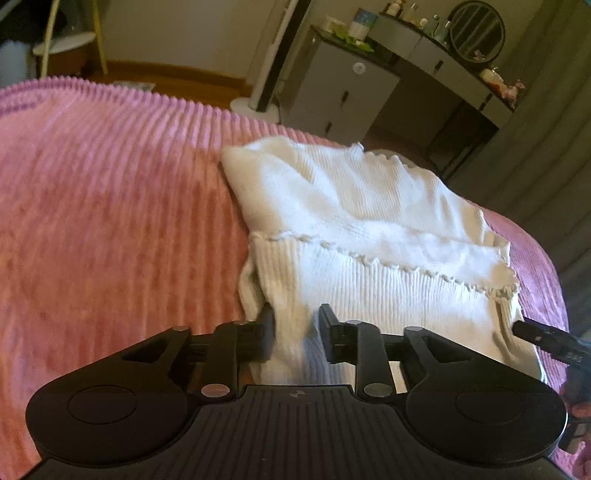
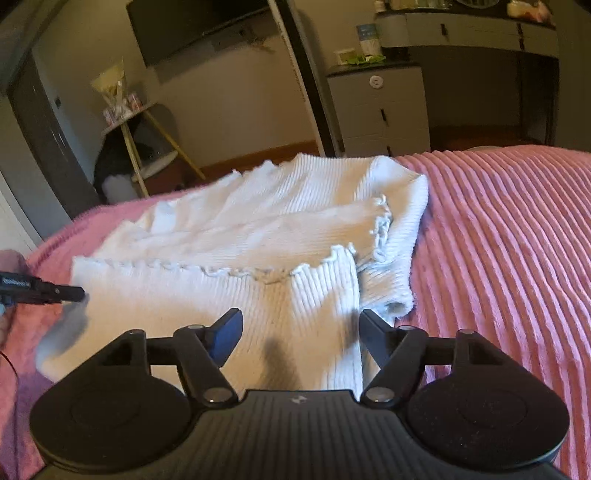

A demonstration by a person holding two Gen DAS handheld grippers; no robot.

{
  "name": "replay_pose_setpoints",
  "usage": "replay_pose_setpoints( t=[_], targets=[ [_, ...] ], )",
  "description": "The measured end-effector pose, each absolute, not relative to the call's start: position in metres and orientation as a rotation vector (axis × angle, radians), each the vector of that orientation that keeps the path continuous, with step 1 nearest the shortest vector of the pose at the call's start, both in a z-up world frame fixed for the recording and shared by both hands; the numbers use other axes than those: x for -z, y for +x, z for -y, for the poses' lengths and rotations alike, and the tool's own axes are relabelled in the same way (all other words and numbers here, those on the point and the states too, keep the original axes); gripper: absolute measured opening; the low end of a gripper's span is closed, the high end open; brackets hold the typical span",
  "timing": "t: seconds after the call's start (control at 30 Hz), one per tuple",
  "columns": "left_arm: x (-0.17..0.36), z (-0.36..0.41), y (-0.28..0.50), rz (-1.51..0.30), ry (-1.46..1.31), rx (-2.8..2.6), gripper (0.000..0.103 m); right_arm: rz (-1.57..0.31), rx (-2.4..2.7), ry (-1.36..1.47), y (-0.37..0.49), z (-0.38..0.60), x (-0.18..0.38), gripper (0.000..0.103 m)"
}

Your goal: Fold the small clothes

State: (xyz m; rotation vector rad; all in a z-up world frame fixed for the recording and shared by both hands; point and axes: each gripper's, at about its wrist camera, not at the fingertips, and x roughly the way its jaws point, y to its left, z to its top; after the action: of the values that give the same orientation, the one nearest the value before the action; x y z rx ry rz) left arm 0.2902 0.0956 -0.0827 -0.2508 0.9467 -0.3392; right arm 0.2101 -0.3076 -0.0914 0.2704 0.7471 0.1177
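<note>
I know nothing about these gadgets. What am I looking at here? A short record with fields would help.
surface: pink ribbed blanket
garment: white ribbed garment, partly folded, frilled edge across the top layer
left gripper: fabric bunched between its narrow jaws at the garment's near edge
right gripper: jaws wide apart over the garment, gripping nothing
background: grey drawer cabinet, round mirror

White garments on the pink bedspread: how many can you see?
1: a white ribbed garment, partly folded, on the pink bedspread in front of both grippers. Its layers could hide another piece; I cannot tell.
</note>
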Motion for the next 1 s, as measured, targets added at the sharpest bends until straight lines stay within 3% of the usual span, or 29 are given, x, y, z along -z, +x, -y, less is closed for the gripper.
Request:
replay_pose_setpoints(
  t=[0.03, 0.07, 0.13, 0.4, 0.63, 1.0],
  targets=[
    [0.086, -0.095, 0.292, -0.957, -0.26, 0.346, 0.033, -0.763, -0.111, 0.26, 0.214, 0.305, 0.094, 0.053],
    [0.09, -0.093, 0.292, -0.974, -0.268, 0.34, 0.03, -0.773, -0.113, 0.257, 0.215, 0.304, 0.097, 0.029],
    [0.093, -0.094, 0.293, -0.989, -0.276, 0.327, 0.015, -0.774, -0.11, 0.241, 0.215, 0.301, 0.098, 0.011],
    [0.032, -0.098, 0.263, -0.846, -0.189, 0.33, 0.013, -0.606, -0.147, 0.227, 0.188, 0.303, 0.05, 0.01],
    [-0.027, -0.084, 0.296, -0.665, -0.144, 0.311, 0.013, -0.51, -0.028, 0.223, 0.236, 0.32, 0.016, 0.009],
    [0.022, -0.047, 0.383, -0.699, -0.043, 0.171, 0.013, -0.585, 0.109, 0.172, 0.337, 0.341, 0.052, 0.006]
  ],
)
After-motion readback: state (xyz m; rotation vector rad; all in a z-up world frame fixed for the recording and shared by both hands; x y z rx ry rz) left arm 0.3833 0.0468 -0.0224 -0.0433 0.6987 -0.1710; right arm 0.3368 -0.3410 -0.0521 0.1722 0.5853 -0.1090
